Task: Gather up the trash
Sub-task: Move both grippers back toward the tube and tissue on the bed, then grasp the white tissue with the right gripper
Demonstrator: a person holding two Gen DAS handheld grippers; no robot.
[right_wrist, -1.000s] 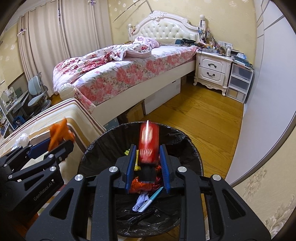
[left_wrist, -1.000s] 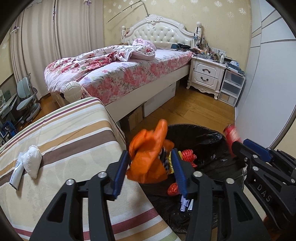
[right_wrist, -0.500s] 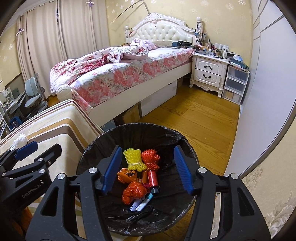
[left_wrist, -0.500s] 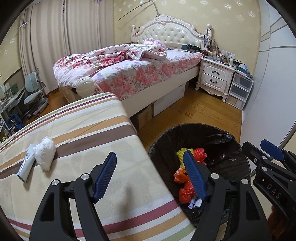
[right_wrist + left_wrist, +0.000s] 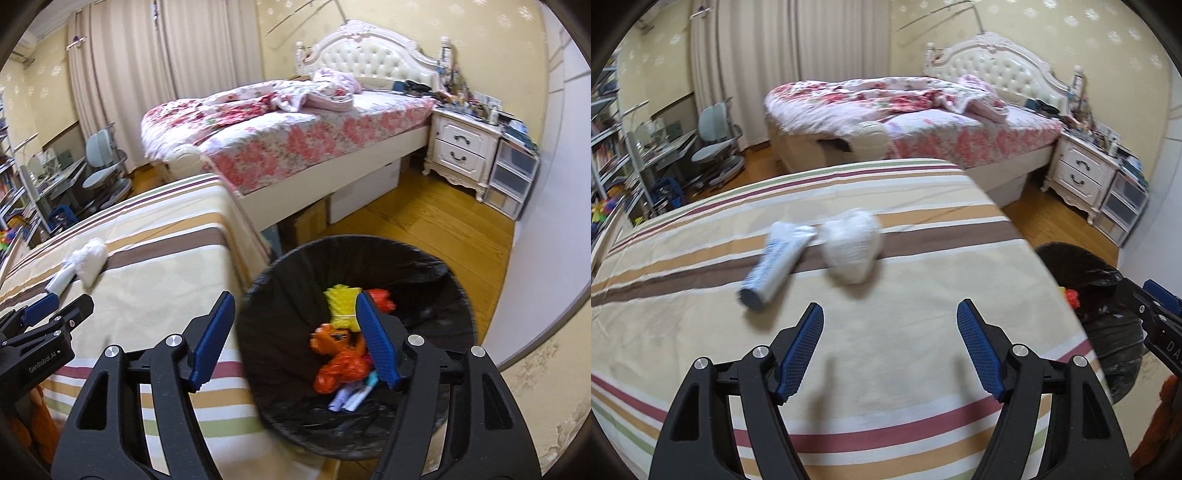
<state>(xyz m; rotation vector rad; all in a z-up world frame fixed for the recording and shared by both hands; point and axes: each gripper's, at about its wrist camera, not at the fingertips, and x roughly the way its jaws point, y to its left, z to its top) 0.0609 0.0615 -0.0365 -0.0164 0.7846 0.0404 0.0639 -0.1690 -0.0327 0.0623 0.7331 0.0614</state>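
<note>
**Two empty tools between a striped surface and a lined trash bin**

Left wrist view: The left tool (image 5: pixel 890 347) hangs over a surface (image 5: pixel 923 317) covered with a cloth striped in cream, tan, brown and dark red. Its blue-padded jaws stand wide apart, having just been opening, with nothing between them. Ahead of the jaws, two pieces of trash lie on the cloth: a crumpled white wad (image 5: pixel 852 248) and, just to its left and touching or nearly touching it, a pale tube (image 5: pixel 777 264) lying on its side with its dark round end toward the camera. Blue print runs along the tube, but blur makes it unreadable. At the right edge, past the end of the surface, part of a trash bin (image 5: pixel 1108 332) with a black liner shows. The right tool (image 5: pixel 1156 314) juts in over it, bearing white letters that read "DA" before the frame cuts them off. A bed (image 5: pixel 960 125) with floral bedding stands behind.

Right wrist view: The right tool (image 5: pixel 295 339) is over the near rim of the trash bin (image 5: pixel 436 266), which stands on the wooden floor just beside the striped surface. Its jaws have just been opening, stand well apart and grip nothing. Inside the liner lie orange crumpled wrappers (image 5: pixel 340 365), a yellow bundle (image 5: pixel 341 302), a red piece and some small white and blue items. At the lower left, the left tool shows a label reading "GenRobot.AI". The white wad and the tube lie on the cloth beyond it.
</note>
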